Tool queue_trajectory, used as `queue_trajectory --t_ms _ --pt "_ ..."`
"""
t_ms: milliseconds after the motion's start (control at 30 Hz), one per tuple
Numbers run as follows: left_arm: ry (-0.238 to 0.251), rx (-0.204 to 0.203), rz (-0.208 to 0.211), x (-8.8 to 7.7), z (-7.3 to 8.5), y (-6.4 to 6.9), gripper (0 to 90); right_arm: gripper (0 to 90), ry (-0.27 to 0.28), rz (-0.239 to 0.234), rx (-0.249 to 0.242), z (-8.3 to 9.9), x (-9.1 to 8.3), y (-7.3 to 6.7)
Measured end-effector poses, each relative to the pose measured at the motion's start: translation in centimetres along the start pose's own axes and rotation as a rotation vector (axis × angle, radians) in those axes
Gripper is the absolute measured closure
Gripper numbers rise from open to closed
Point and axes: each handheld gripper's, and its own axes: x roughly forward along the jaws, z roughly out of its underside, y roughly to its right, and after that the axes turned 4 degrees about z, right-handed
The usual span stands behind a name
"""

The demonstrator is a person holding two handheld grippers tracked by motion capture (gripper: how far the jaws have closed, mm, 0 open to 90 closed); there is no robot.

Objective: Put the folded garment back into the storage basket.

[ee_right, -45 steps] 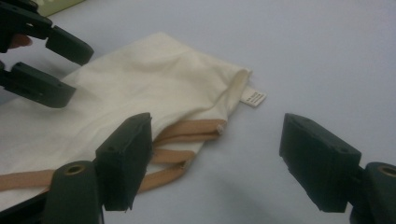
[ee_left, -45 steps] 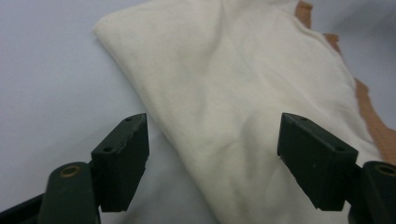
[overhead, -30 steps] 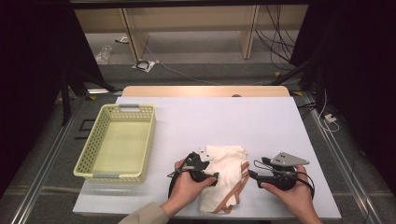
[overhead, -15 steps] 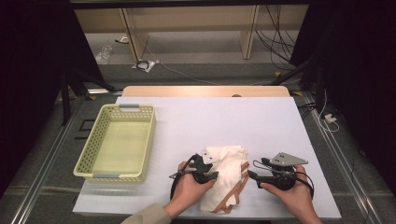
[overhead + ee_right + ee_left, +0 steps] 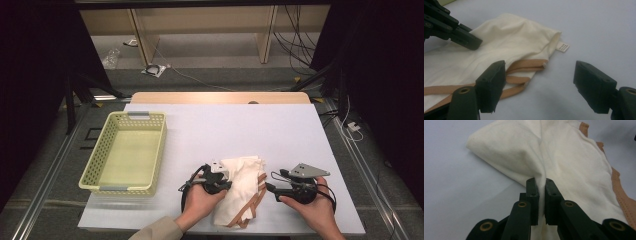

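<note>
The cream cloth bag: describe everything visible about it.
The cream cloth bag looks like soft cotton, with tan strap handles and a small white label at one corner. It lies crumpled and partly folded on the white table, near the front edge. The left gripper has just closed its jaws on a raised fold. The right gripper stands open beside the handles, not touching.

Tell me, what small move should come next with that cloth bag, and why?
Probably bring the right tongs forward onto the tan strap and close them. The left tongs have just been closing and now pinch a fold of the bag, while the right ones stand wide open just short of it, gripping nothing. Two grips would likely let it lift evenly.
</note>
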Motion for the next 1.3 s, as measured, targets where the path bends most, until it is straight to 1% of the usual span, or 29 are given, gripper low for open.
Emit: queue_trajectory --t_ms 100,200,333,467,633,800,1000,1100,1167,1233,1300 --pt "0.005 -0.016 0.019 -0.1 0.0 -0.3 83.9 26.6 -0.002 0.001 0.0 0.0 0.0 0.0" --pt "0.008 -0.052 0.051 -0.2 0.0 -0.7 84.1 26.7 0.003 0.002 0.003 0.0 -0.1 0.1" --pt "0.023 -0.084 0.088 -0.5 -0.2 -1.0 84.4 26.7 0.008 0.002 0.002 0.0 -0.1 0.1" --pt "0.052 -0.09 0.111 -1.3 -0.7 -0.8 84.4 26.7 0.008 0.003 0.004 0.0 -0.1 0.1" --pt "0.083 -0.065 0.116 -2.0 -1.2 -0.4 84.4 26.7 0.008 0.005 0.004 0.0 -0.1 0.1" --pt "0.1 -0.051 0.122 -2.5 -1.6 -0.1 84.4 26.7 0.009 0.005 0.006 0.0 -0.1 0.1" --pt "0.121 -0.018 0.118 -3.3 -2.2 0.1 84.4 26.8 0.011 0.007 0.011 0.0 -0.1 0.1" --pt "0.122 0.003 0.113 -3.7 -2.4 0.2 84.4 26.8 0.014 0.008 0.012 0.0 -0.1 0.1" --pt "0.116 0.037 0.108 -3.9 -2.7 0.3 84.4 26.8 0.013 0.009 0.012 0.0 -0.1 0.1" --pt "0.12 0.06 0.095 -4.2 -2.8 0.3 84.4 26.8 0.013 0.009 0.011 0.0 -0.1 0.1" --pt "0.119 0.066 0.092 -4.4 -3.0 0.3 84.4 26.9 0.013 0.009 0.011 0.0 -0.1 0.1"
